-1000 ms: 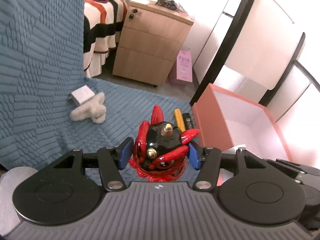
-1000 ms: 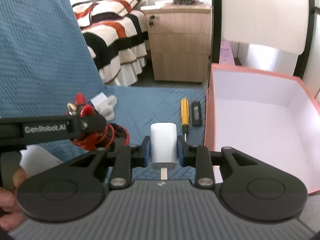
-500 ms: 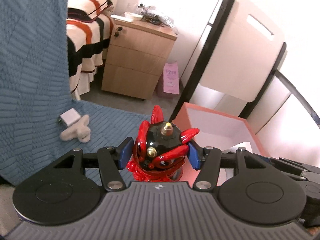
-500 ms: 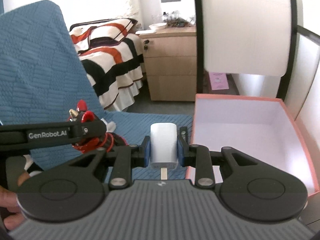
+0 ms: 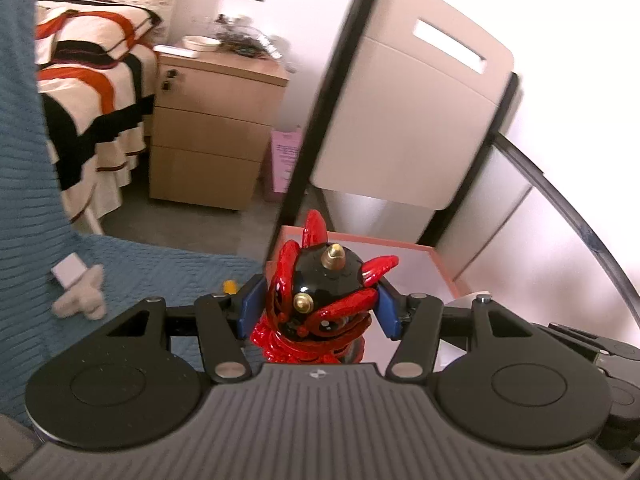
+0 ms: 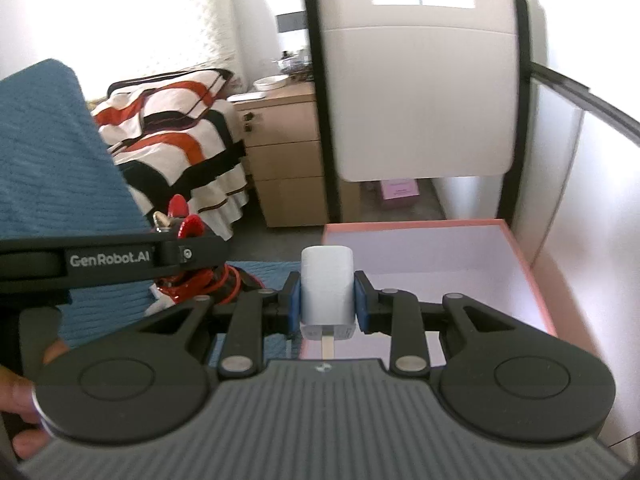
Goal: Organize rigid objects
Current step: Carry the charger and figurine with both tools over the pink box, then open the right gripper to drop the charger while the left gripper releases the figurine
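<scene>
I'm holding the left hand-held gripper (image 5: 318, 306) clamped on the red figurine (image 5: 320, 300), the right hand-held gripper (image 6: 327, 300) clamped on the white charger (image 6: 327, 292), both approaching the box (image 6: 532, 280) ahead; the glossy figurine risks slipping.

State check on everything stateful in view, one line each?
Left gripper: shut on red figurine, held in the air.
Right gripper: shut on white charger, prong end toward the camera.
Pink box: open, nothing visible inside.
Cabinet: drawers closed.
Plush toy: lying on blue cover.
</scene>
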A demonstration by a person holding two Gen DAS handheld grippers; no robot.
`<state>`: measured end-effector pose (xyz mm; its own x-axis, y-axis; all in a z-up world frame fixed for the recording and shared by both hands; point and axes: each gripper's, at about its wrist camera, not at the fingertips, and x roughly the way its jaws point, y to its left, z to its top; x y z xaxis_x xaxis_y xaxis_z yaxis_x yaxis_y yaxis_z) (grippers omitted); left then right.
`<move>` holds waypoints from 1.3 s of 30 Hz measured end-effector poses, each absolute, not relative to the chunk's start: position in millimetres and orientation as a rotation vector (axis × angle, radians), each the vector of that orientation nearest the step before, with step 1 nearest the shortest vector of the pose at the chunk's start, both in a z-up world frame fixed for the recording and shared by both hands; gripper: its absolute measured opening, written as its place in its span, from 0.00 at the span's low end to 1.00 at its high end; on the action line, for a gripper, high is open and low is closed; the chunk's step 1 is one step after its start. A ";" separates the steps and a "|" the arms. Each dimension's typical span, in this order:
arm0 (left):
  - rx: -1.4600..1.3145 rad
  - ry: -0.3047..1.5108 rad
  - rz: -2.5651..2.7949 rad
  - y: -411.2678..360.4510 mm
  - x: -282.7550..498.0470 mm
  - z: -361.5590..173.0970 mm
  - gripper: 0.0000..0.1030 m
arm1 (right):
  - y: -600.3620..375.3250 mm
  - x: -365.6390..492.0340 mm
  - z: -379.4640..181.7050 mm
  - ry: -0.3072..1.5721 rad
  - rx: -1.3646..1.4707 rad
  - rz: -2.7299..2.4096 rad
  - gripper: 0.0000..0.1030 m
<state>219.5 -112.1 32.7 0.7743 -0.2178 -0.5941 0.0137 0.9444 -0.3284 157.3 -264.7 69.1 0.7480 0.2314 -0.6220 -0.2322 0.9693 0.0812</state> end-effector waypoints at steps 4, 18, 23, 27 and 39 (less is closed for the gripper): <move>-0.354 0.721 -0.155 -135.3 240.0 26.1 0.61 | -290.8 166.8 65.7 0.696 0.018 0.224 0.30; -0.299 0.917 -0.184 -207.4 317.4 -55.3 0.61 | -364.8 215.1 4.0 0.829 0.077 0.159 0.29; -0.267 0.996 -0.179 -225.6 339.2 -97.8 0.61 | -379.5 235.5 -33.4 0.901 0.084 0.149 0.30; -0.230 1.053 -0.181 -237.6 357.6 -124.1 0.61 | -384.0 247.6 -58.9 0.948 0.098 0.161 0.30; -0.183 1.121 -0.173 -255.6 374.8 -167.2 0.62 | -390.2 259.8 -105.7 1.057 0.085 0.137 0.31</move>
<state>374.8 -255.6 -167.2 0.4246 -0.2293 -0.8759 0.0462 0.9716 -0.2320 259.8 -390.2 -105.7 0.4842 0.1530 -0.8615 -0.0714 0.9882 0.1354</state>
